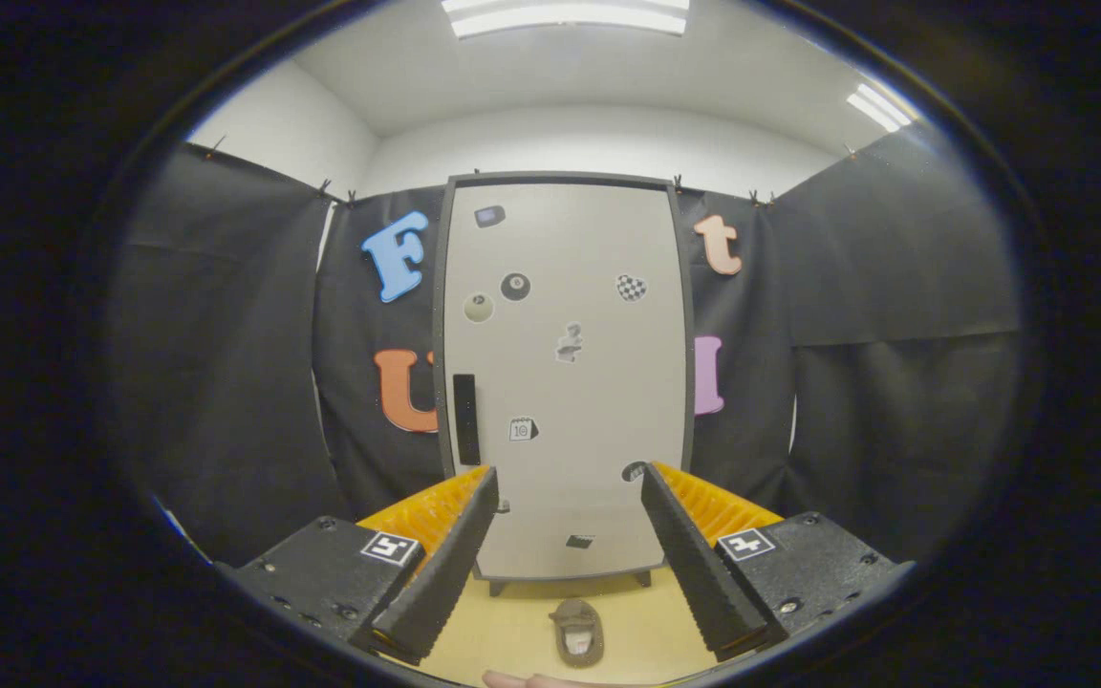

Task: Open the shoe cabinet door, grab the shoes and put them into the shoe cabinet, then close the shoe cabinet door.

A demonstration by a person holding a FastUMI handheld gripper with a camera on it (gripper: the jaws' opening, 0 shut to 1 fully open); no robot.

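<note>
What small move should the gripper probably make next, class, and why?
Probably move forward toward the dark handle on the cabinet door. The door looks shut, the shoe lies on the floor before it, and the gripper is open, holding nothing.

A staged test booth: black cloth walls clipped up under ceiling strip lights.
</note>
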